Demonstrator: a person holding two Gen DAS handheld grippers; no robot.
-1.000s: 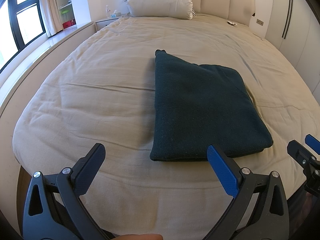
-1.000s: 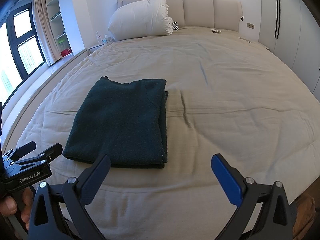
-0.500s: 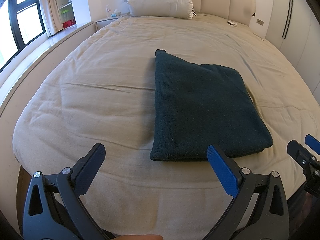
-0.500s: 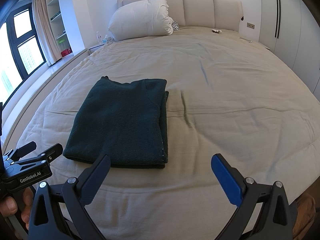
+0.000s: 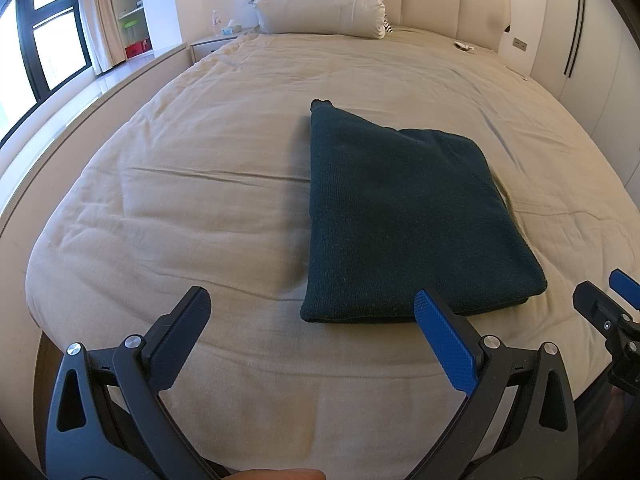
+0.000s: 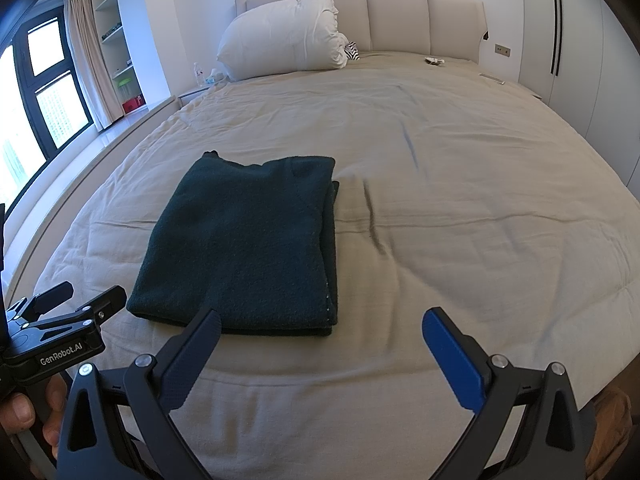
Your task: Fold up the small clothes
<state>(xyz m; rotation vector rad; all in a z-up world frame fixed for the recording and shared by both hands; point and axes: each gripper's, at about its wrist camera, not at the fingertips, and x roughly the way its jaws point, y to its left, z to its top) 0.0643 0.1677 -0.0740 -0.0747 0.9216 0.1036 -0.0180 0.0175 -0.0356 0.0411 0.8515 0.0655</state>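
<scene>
Both the left gripper (image 5: 310, 320) and right gripper (image 6: 320, 340) gape wide, holding nothing, hovering just short of the folded dark green garment (image 6: 248, 244); its inner layers are hidden.

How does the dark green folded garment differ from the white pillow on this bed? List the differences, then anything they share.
Colour: the folded garment is dark green; the pillow is white.
Shape: the garment lies flat in neat layers; the pillow is puffy and rounded.
Place: the garment sits near the foot of the bed, close to both open claws; the pillow leans against the headboard.
Shared: both rest on the beige bedcover, untouched.
</scene>
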